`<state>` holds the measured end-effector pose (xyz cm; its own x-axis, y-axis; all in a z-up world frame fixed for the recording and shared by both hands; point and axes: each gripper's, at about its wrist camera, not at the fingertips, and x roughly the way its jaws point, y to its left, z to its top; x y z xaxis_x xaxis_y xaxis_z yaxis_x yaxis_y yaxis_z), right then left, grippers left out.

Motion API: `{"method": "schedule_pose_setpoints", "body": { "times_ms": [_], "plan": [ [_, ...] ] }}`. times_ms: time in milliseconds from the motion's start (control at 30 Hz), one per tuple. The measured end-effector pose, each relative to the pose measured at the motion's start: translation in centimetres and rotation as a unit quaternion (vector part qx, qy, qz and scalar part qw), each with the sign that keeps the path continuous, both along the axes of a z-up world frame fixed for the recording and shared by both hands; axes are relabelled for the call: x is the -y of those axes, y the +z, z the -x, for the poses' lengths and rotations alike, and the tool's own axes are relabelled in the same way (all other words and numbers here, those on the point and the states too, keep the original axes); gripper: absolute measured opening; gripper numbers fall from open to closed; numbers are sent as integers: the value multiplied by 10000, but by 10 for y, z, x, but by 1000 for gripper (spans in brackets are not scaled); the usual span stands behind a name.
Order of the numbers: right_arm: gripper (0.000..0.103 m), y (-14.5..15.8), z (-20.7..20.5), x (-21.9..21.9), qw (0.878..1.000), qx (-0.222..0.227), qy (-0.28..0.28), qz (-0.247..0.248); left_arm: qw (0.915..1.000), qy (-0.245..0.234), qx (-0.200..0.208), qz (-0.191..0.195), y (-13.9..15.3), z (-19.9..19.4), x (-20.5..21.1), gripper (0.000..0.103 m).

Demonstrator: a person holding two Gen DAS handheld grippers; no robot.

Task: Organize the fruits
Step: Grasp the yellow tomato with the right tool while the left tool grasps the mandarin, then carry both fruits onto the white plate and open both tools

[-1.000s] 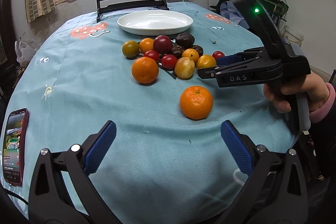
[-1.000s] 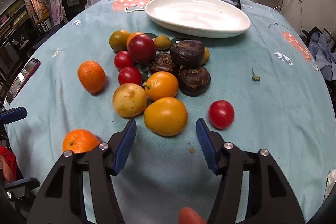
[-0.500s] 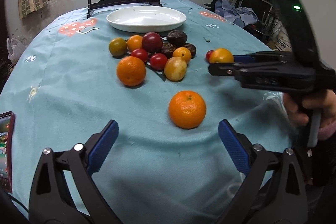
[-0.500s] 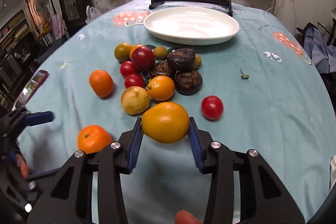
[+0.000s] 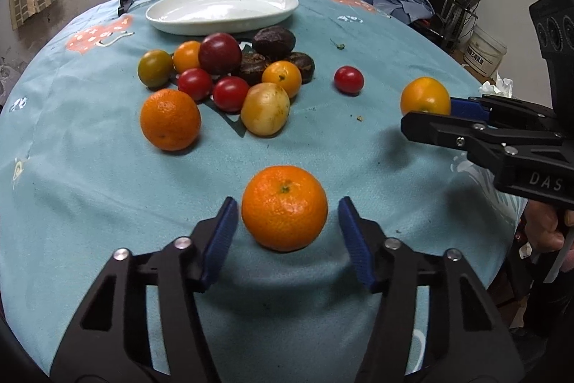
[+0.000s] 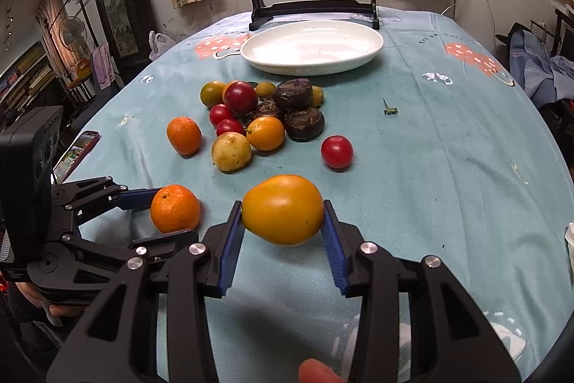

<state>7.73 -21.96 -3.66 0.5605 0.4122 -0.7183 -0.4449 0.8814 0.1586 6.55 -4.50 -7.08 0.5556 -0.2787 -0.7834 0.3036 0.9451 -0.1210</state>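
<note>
My right gripper [image 6: 283, 232] is shut on a yellow-orange tomato [image 6: 282, 209] and holds it above the blue tablecloth; it shows in the left wrist view [image 5: 425, 96] too. My left gripper [image 5: 285, 232] is open, its pads on either side of a mandarin [image 5: 284, 207] that rests on the cloth, with small gaps on both sides. That mandarin also shows in the right wrist view [image 6: 174, 208]. A pile of tomatoes, a second mandarin [image 5: 169, 119] and dark fruits [image 5: 274, 40] lies in front of an empty white oval plate [image 5: 222, 8].
A lone red cherry tomato [image 6: 336, 151] sits right of the pile. A phone [image 6: 76, 151] lies near the table's left edge. A dark wooden screen stand [image 6: 312, 6] stands behind the plate.
My right gripper has closed on the yellow-orange tomato and lifted it off the cloth. My left gripper has moved forward around the near mandarin and narrowed.
</note>
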Motion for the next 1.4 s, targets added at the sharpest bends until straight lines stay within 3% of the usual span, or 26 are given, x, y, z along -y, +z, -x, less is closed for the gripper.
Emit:
{"method": "schedule_pose_setpoints", "body": {
  "times_ms": [133,267,433,600,733,933,1200,1300,1367,1400],
  "plan": [
    [43,-2,-2,1,10000,-7,9,-7,10000,31,-4,-4,-1,-2,0,47],
    [43,0,-6,-1,10000,-15,69,-12,9999,44,-65,83,0,-4,-3,46],
    [43,16,-33,-7,9998,114,158,-52,9990,-23,37,442,27,-19,-18,46],
    [43,42,-98,-18,9987,459,-7,-227,9983,126,412,381,73,-83,-32,46],
    [43,46,-163,-33,9986,480,-147,-186,9978,410,468,208,85,-159,-39,46],
    [43,17,-244,-61,9994,-129,-69,327,9973,733,-82,52,58,-258,-43,46],
    [43,-12,-275,-72,9972,-457,-18,591,9960,787,-399,-125,30,-297,-42,46],
    [52,-7,-276,-71,9975,-424,-43,555,9950,931,-302,-211,33,-295,-45,58],
    [64,7,-268,-64,9983,-276,-132,494,9940,1071,-87,-226,45,-289,-53,78],
    [65,16,-260,-58,9989,-166,-168,409,9940,1089,2,-134,54,-281,-57,81]
  ]
}}
